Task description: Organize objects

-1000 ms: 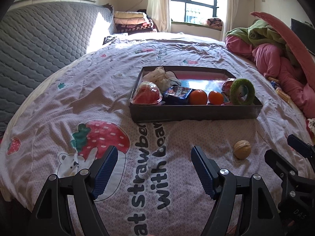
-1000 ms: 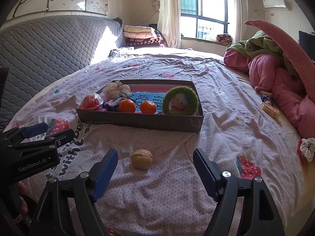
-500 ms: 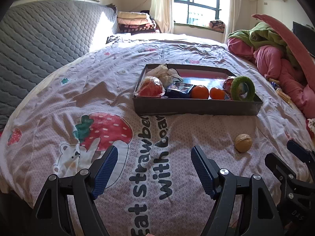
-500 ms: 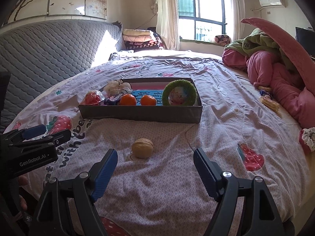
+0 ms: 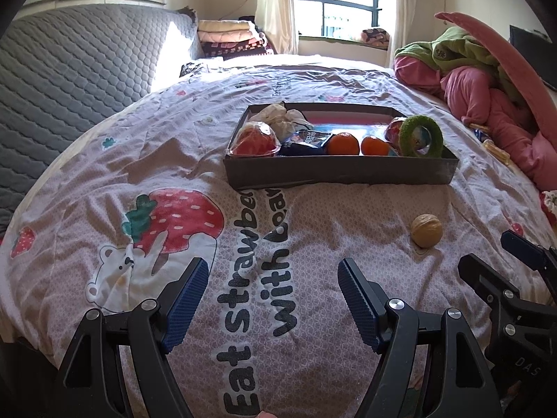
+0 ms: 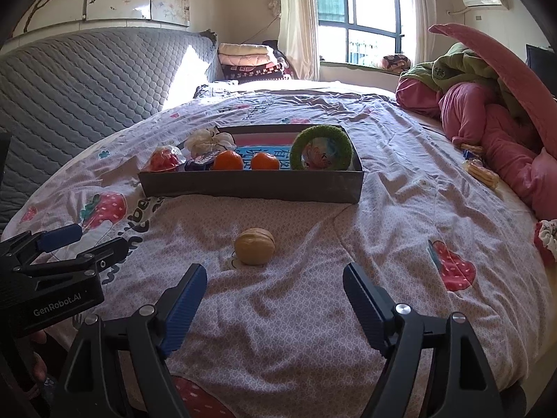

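Observation:
A walnut (image 6: 254,246) lies alone on the bedspread in front of a grey cardboard tray (image 6: 250,186); it also shows in the left wrist view (image 5: 426,230), right of centre. The tray (image 5: 339,174) holds two oranges (image 5: 343,144), a red wrapped fruit (image 5: 253,137), a dark snack packet (image 5: 304,139), a white cloth (image 5: 282,115) and a green ring toy (image 5: 420,136). My right gripper (image 6: 275,292) is open and empty just short of the walnut. My left gripper (image 5: 273,289) is open and empty over the printed lettering, left of the walnut.
A pile of pink and green bedding (image 6: 487,104) lies along the right side. A grey quilted headboard (image 5: 69,80) stands on the left. Small snack packets (image 6: 478,167) and a red scrunchie (image 6: 546,240) lie near the right edge.
Both grippers have pulled back and lowered a little; the tray and walnut look slightly farther. Both stay open. Nothing on the bed moved.

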A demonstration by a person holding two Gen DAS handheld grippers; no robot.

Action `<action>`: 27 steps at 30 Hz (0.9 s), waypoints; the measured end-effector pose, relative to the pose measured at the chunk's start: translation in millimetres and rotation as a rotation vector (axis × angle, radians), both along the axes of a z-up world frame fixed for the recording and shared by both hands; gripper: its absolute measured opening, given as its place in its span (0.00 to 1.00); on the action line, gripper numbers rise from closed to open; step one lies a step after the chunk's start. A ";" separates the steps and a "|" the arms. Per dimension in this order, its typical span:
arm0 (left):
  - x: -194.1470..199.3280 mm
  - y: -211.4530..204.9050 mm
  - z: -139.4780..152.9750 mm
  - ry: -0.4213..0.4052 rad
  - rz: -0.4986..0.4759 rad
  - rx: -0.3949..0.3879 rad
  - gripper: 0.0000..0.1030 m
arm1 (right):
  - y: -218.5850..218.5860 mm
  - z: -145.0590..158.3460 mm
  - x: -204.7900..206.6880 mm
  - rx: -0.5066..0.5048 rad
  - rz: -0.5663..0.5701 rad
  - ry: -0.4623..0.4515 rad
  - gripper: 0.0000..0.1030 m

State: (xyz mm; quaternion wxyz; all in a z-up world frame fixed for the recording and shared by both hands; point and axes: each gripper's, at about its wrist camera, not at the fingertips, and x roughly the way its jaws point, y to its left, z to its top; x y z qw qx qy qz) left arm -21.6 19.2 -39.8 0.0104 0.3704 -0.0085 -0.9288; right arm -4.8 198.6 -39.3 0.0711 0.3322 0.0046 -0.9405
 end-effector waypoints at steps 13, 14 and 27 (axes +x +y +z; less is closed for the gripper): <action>-4.0 3.1 -10.2 -0.024 -0.008 0.007 0.76 | 3.9 -10.5 -1.5 -0.020 -0.005 -0.017 0.78; -4.4 2.9 -10.7 -0.024 -0.008 0.005 0.76 | 4.1 -10.7 -1.7 -0.019 -0.006 -0.017 0.78; -5.5 0.4 -15.1 -0.043 -0.004 0.008 0.76 | 2.1 -13.1 -2.4 -0.011 -0.001 -0.025 0.78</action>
